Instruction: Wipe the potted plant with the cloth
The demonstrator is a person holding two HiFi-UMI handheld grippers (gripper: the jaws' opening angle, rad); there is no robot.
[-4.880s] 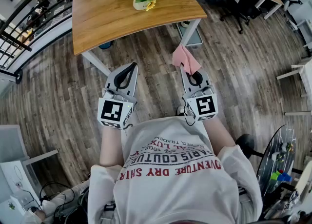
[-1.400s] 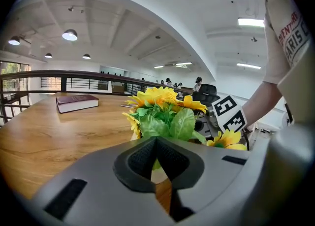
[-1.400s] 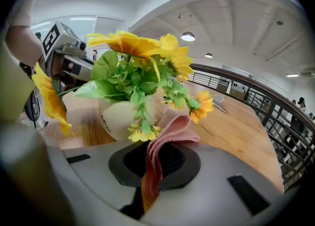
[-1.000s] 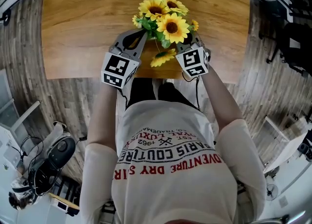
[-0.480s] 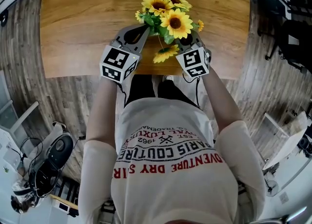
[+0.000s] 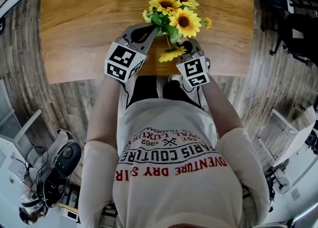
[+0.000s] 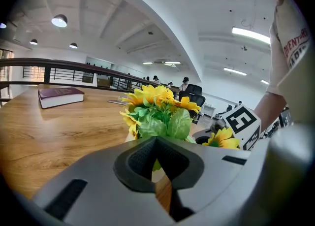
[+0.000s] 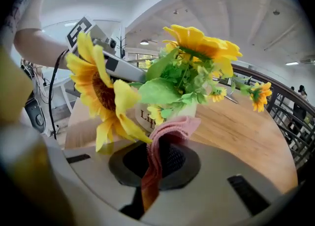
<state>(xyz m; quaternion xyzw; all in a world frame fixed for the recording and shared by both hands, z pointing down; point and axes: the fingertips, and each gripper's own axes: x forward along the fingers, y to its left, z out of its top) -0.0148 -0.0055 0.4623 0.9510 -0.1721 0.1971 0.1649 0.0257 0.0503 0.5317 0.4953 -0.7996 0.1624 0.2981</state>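
A potted plant (image 6: pixel 175 16) of yellow sunflowers stands on a wooden table (image 6: pixel 84 18), flanked by two hand-held grippers. The right gripper (image 6: pixel 183 47), on the plant's right as the person sees it, has its jaws clamped on a folded pink cloth (image 8: pixel 170 130). The cloth's top fold sits just in front of the white pot (image 8: pixel 143 117), under the lowest leaves; whether it touches the pot cannot be told. The left gripper (image 6: pixel 150 27), at the plant's left, has its jaws closed together on nothing, tips just beside the pot. A dark red book (image 7: pixel 60 96) lies well beyond the plant.
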